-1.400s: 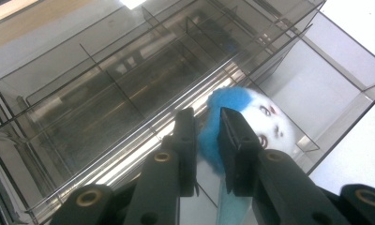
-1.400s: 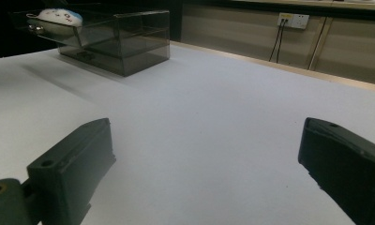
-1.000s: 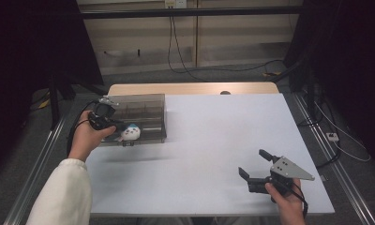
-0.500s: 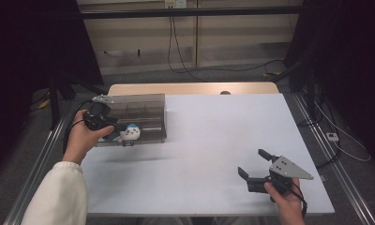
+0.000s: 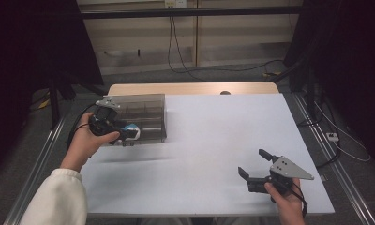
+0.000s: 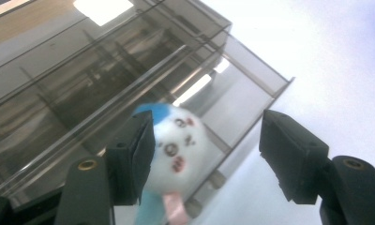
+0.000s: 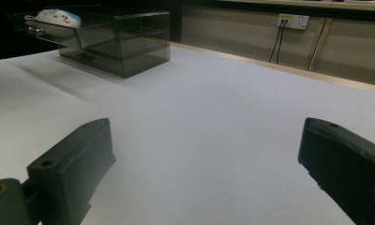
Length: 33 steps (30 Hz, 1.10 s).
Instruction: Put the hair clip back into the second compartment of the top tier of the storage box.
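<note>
1. The white rectangular table [image 5: 213,140] carries all the work; its wide middle is bare, and a pale wooden strip runs along its far edge.

2. The smoky transparent plastic organiser box with inner dividers [image 5: 146,115] stands near the table's far left corner. In the left gripper view its compartments [image 6: 106,79] sit beyond the jaws.

3. The left gripper [image 5: 124,134] hovers at the box's near edge. Its jaws have just been opening and now stand apart; the toy is between them, beside one jaw and clear of the other, so no grip remains.

4. The right gripper [image 5: 254,167] rests low over the table's near right corner, well apart from the box, jaws wide with nothing between them, as the right gripper view shows [image 7: 204,154].

5. The small white round plush toy with a blue cap and a printed face [image 6: 176,150] lies at the near edge of the box; from the right gripper view it perches on the top rim [image 7: 54,17]. Whether it rests fully inside a compartment I cannot tell.

6. Step in hand, as I judge it: letting go of the toy at the box.

7. The next move calls for drawing the left gripper back and up without brushing the toy, then checking that the toy sits securely.
</note>
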### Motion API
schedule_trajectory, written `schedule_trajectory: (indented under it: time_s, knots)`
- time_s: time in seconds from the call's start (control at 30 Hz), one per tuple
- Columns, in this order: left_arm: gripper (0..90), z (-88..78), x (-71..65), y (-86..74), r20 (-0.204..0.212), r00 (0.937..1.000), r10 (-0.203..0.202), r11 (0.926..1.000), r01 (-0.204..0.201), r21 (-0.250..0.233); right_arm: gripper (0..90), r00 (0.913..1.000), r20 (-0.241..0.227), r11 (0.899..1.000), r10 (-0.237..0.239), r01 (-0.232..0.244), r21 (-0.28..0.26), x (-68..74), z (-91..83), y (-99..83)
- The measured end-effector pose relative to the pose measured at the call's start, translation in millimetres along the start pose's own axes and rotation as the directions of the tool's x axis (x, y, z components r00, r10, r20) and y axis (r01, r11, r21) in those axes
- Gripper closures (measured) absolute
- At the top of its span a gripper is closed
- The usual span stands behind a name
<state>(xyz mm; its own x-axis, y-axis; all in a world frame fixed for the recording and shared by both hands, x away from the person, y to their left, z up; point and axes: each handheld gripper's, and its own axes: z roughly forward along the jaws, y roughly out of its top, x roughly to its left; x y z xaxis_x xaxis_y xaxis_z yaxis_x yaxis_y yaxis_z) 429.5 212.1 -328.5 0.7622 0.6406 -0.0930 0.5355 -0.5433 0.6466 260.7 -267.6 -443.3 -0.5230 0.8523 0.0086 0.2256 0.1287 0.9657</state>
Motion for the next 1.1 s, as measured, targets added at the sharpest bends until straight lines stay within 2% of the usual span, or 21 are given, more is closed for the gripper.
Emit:
schedule_trajectory:
  time_s: [0.13,0.57,0.67,1.1]
  knots:
    - [35.5,1.0,-8.0,0.1,0.024,0.9994,0.024,0.9997,-0.024,0.005,2.8,1.0,-0.001,1.0,0.0,0.0,0.001,-0.1,0.4,0.0]
    - [35.0,4.7,-27.9,2.9,0.064,0.995,0.076,0.9971,-0.076,-0.003,2.8,1.0,-0.003,1.0,0.002,-0.002,0.001,-0.1,0.2,0.1]
    - [34.7,6.0,-32.8,4.2,0.077,0.9925,0.095,0.9954,-0.095,-0.001,2.8,1.0,-0.006,1.0,0.0,0.0,0.0,0.1,0.1,0.3]
    - [33.1,14.0,-51.8,0.3,0.125,0.9841,0.126,0.9921,-0.126,-0.008,2.7,1.0,0.001,1.0,0.003,-0.003,-0.002,-0.3,-0.6,0.6]
